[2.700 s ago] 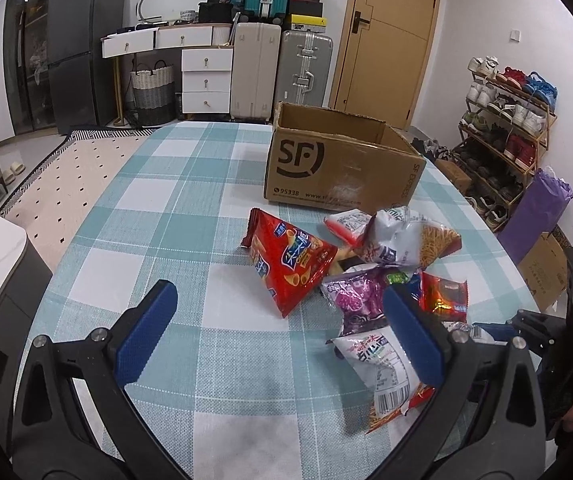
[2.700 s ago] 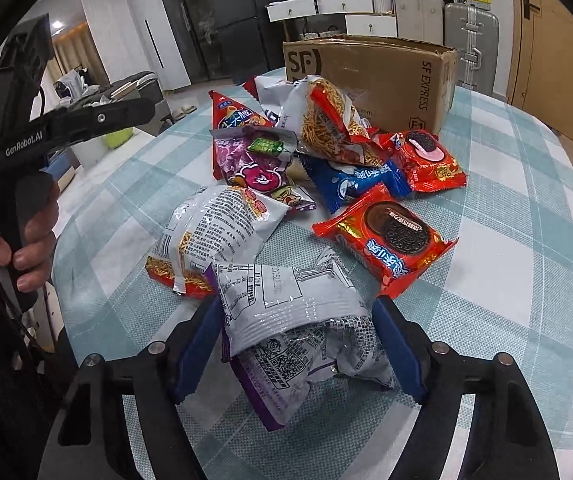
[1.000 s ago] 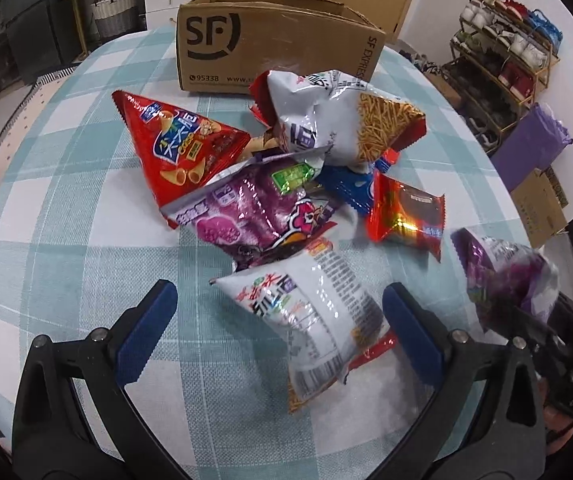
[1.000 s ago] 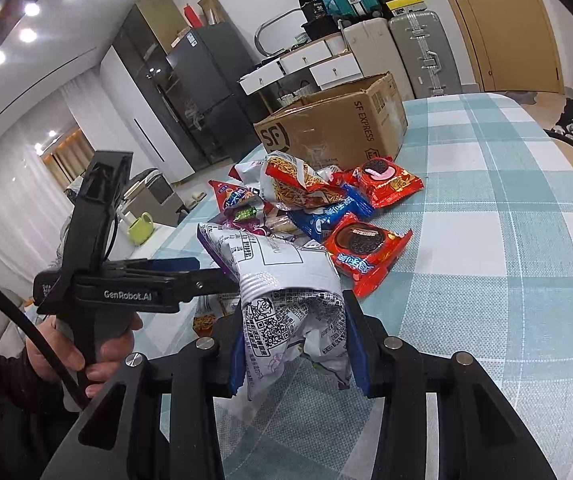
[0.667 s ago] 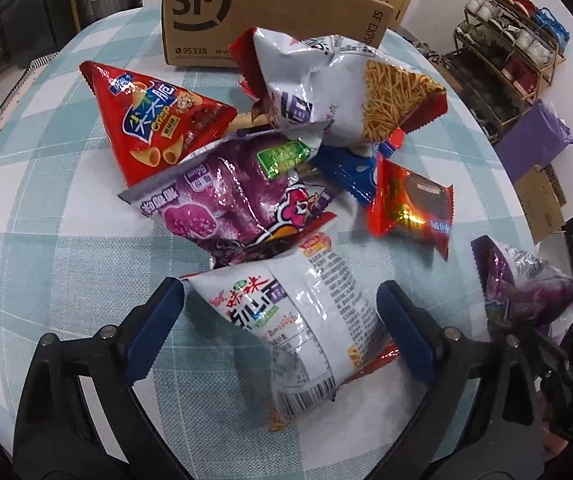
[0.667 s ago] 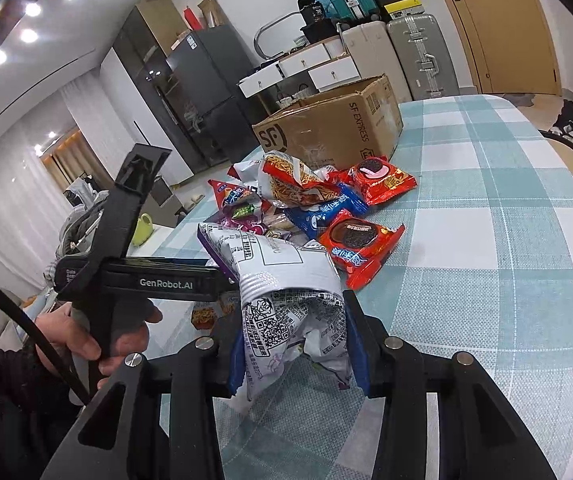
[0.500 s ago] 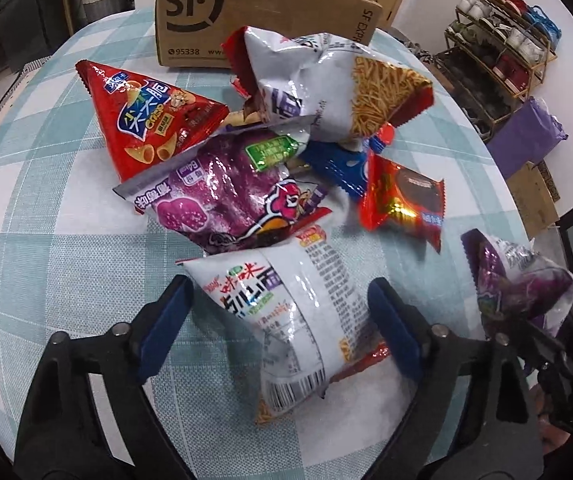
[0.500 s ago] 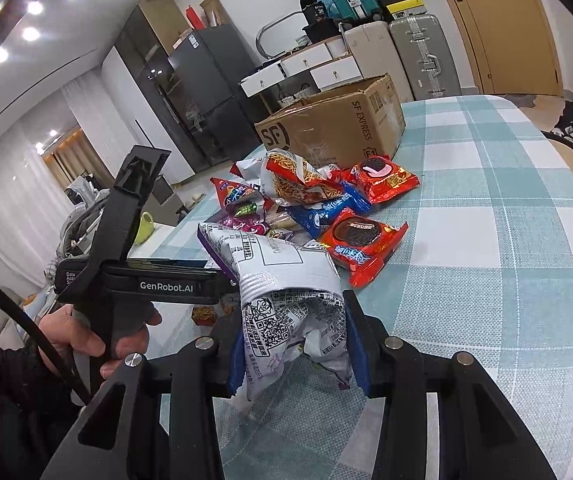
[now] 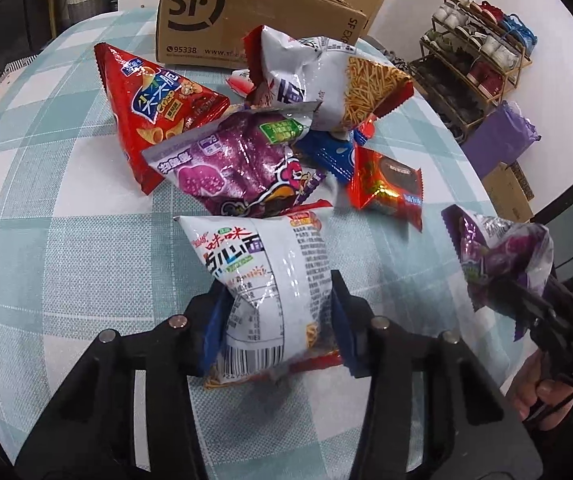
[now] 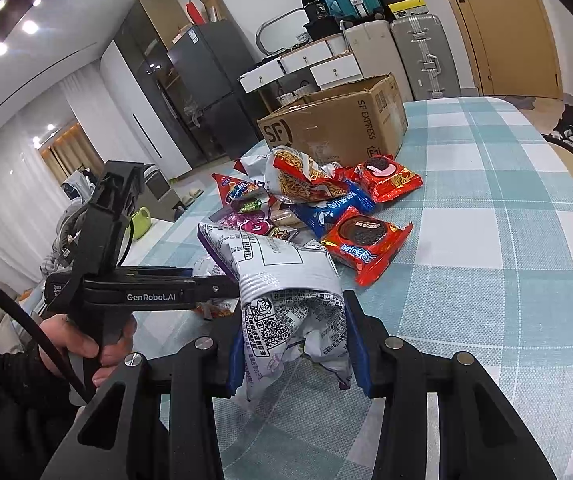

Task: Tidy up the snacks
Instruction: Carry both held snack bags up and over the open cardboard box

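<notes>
My left gripper [image 9: 278, 300] is closing, and its blue pads press both sides of a white noodle-snack bag [image 9: 262, 264] lying on the checked table. Just beyond it sits the snack pile: a purple bag [image 9: 242, 164], a red triangular chips bag [image 9: 154, 108], a white-and-orange noodle bag [image 9: 334, 80], a blue pack [image 9: 330, 152] and a red cookie pack [image 9: 386, 184]. My right gripper [image 10: 292, 332] is shut on a silver-and-purple snack bag [image 10: 282, 272], held above the table, also visible as the purple bag [image 9: 502, 256] at right. The open SF cardboard box [image 9: 254, 20] stands behind the pile.
The teal checked tablecloth [image 9: 46, 240] curves away at left and right. Past the right edge stand a shoe rack [image 9: 482, 56] and a purple sack [image 9: 502, 136]. A second red cookie pack [image 10: 366, 240] lies near the right gripper. Fridge [image 10: 202, 92] and suitcases stand at the back.
My left gripper came down over the white noodle-snack bag and its jaws closed from wide open onto the bag's sides. The right gripper stayed put, still holding the purple bag.
</notes>
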The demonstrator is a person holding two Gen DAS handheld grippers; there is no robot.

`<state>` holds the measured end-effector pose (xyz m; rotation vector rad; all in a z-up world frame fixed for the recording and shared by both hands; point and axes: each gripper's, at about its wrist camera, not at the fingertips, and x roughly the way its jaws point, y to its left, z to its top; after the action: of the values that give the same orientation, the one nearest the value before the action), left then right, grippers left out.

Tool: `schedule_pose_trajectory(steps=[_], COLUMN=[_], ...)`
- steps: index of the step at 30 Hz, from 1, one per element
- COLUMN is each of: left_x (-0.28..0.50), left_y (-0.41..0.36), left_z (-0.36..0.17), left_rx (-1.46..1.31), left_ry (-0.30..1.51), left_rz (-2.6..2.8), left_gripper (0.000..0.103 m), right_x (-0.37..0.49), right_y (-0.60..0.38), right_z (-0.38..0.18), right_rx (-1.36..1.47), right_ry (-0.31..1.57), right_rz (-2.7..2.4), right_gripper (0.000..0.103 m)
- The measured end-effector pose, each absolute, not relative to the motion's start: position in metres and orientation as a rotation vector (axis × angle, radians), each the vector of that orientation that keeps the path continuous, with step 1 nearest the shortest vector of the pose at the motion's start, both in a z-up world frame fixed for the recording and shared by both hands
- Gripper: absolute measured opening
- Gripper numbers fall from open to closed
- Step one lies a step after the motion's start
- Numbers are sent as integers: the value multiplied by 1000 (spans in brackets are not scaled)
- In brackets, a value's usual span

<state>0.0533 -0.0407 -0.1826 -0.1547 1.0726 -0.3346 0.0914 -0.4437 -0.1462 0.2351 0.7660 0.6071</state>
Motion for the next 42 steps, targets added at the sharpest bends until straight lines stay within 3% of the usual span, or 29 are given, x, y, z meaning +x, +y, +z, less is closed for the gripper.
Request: schedule_pose_trajectory(steps=[21, 42], left_x=[29, 54], left_y=[0, 33], left_z=[-145, -2], left_rx=[-232, -156], left_ry=[938, 683], left_rz=[-350, -345], left_gripper=[43, 43], right_x=[90, 153], right_y=[-408, -395], right_z=[-119, -17], right_rx=[195, 219], right_ry=[750, 581], right_rz=[641, 755], right_gripper=[42, 43])
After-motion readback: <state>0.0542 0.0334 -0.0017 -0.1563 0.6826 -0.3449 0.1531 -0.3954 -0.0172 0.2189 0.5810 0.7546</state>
